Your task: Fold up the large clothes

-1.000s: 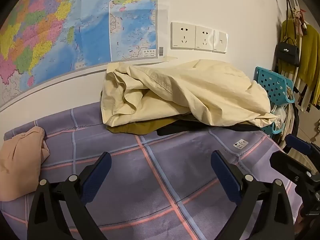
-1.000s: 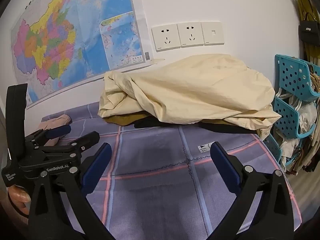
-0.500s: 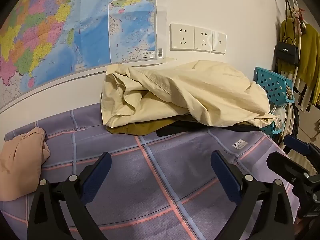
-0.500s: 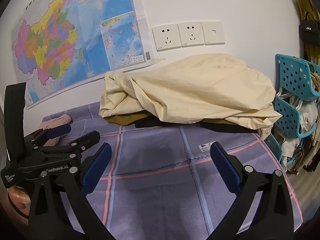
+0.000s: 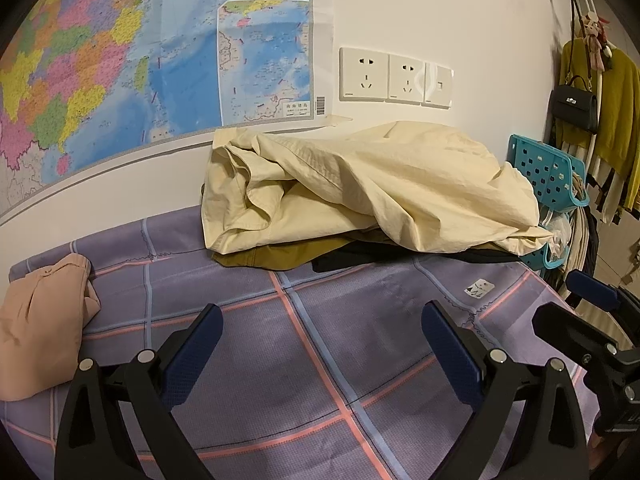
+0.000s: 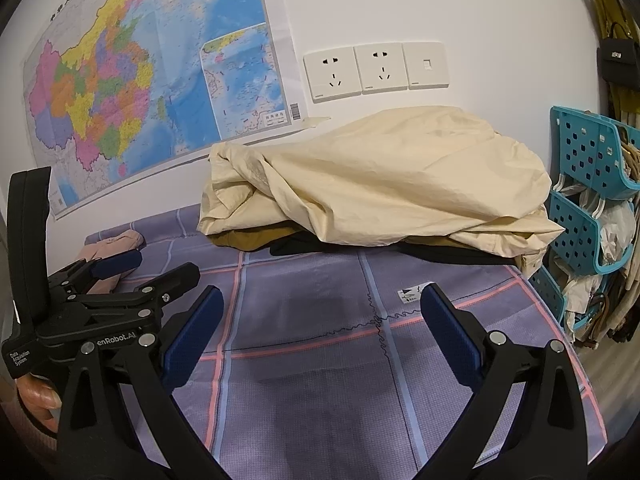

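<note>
Hovering above the purple plaid sheet, the left gripper is seen with its jaws spread wide and nothing between them. The right gripper is held likewise over the same sheet, jaws wide apart and empty; in the left wrist view it is also seen at 3 o'clock.

The cream garment lies crumpled at 12 o'clock, against the wall under the sockets. It is draped over a mustard garment and a black garment, only the front edges of which are exposed. The pile is well apart from both grippers. A folded peach garment rests at 9 o'clock in the left wrist view, near the sheet's far-left edge. A teal rack is noted at 3 o'clock, just beside the pile.

Step in hand, as judged: the approach before the first pickup; no cloth is gripped and no fold is begun on the pile.

Next move, as judged: both grippers are to be carried toward 12 o'clock, an edge or corner of the cream garment is to be pinched on each side, and the piece is to be drawn onto the bare sheet for spreading. Care is called for that only the top layer is taken, since the darker garments lie directly beneath.
</note>
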Motion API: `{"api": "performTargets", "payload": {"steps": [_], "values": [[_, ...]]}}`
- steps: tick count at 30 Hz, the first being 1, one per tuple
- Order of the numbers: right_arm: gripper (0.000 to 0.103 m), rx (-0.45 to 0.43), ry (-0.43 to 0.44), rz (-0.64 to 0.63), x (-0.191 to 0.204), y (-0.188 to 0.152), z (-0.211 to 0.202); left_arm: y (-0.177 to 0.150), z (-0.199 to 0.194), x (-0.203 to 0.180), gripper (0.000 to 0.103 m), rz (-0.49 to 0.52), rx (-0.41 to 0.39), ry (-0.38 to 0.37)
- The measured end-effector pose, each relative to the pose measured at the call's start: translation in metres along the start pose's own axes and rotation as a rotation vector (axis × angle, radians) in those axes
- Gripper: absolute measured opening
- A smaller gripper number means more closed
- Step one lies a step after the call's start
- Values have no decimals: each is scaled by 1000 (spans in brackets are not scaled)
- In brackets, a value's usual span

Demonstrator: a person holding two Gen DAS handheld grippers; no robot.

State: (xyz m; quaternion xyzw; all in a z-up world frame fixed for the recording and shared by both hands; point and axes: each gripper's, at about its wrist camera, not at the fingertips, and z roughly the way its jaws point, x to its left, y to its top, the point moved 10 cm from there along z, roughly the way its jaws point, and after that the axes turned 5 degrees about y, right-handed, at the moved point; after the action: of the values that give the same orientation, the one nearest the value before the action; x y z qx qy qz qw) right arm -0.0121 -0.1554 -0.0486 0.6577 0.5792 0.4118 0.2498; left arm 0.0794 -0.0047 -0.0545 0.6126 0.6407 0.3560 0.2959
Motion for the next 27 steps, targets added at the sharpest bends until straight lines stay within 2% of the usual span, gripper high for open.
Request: {"api": "performTargets", "payload": {"steps": [27], "values": [[97,8,7,4,0,1,3,-3,2,1,96,-10,-2,2]]}}
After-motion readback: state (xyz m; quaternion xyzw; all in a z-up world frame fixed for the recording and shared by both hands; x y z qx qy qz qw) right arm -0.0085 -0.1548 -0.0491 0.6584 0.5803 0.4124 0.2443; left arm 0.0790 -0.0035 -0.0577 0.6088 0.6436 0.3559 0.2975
